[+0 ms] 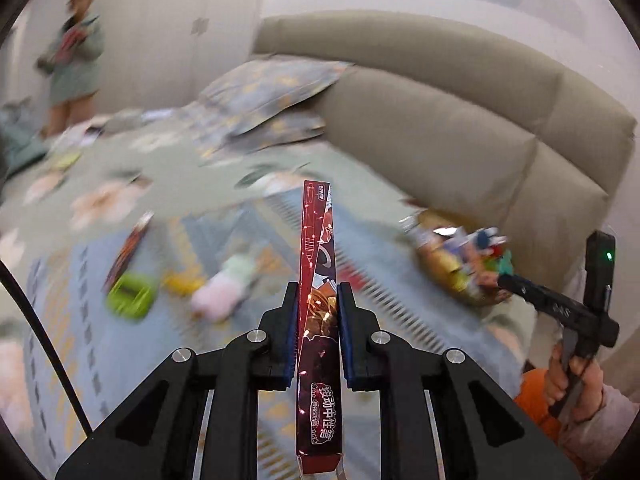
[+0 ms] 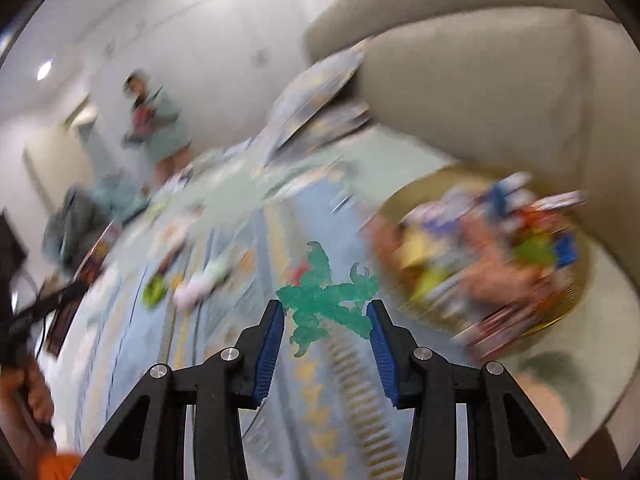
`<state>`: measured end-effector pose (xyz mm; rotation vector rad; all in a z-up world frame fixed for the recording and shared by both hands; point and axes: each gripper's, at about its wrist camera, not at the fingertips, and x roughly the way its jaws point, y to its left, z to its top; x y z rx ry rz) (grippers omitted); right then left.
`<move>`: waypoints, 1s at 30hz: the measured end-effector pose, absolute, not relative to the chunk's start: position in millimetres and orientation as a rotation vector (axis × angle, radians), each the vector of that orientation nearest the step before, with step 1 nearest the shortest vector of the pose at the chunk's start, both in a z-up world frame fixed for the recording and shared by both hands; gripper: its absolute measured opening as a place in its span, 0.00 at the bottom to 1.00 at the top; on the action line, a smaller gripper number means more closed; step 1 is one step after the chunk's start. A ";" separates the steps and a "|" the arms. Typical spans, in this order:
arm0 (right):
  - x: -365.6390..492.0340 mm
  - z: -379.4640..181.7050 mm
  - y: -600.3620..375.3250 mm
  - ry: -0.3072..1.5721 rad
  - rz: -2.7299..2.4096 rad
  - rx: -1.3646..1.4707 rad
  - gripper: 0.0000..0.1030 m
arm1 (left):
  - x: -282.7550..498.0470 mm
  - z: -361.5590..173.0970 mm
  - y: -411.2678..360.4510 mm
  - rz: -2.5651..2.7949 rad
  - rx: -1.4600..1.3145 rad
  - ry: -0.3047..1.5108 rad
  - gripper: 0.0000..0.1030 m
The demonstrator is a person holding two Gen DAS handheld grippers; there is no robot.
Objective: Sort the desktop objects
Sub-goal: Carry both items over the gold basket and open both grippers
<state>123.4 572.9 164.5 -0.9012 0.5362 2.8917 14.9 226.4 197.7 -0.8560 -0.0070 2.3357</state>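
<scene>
A long narrow red pen packet (image 1: 316, 232) with printed lettering stands upright between the pads of my left gripper (image 1: 319, 290), which is shut on it above the patterned blue blanket (image 1: 248, 232). My right gripper (image 2: 326, 306) grips a translucent teal toy figure (image 2: 316, 284), with both blue pads touching its sides. The figure hangs just left of a gold basket (image 2: 436, 178) heaped with colourful toys. In the left wrist view the right gripper (image 1: 506, 276) sits at the far right beside that basket (image 1: 452, 280), with a hand on its handle.
On the blanket lie a lime green item (image 1: 130, 294), a small yellow piece (image 1: 182, 282), a pink and green plush (image 1: 224, 292) and another dark red packet (image 1: 130, 248). Patterned pillows (image 1: 272, 88) lean on a beige padded backrest (image 1: 460, 120). A person (image 1: 74, 52) stands far left.
</scene>
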 end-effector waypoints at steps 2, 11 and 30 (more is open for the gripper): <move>126.9 180.8 601.5 0.580 2.846 -0.827 0.41 | 11.8 218.4 267.8 2.276 -0.833 0.003 0.14; 139.6 217.3 695.7 0.575 2.688 -0.670 0.41 | 5.3 237.3 423.3 2.056 -0.814 -0.148 0.14; 127.8 163.6 740.2 0.668 2.608 -0.918 0.65 | -48.0 144.1 483.8 1.927 -1.165 -0.257 0.44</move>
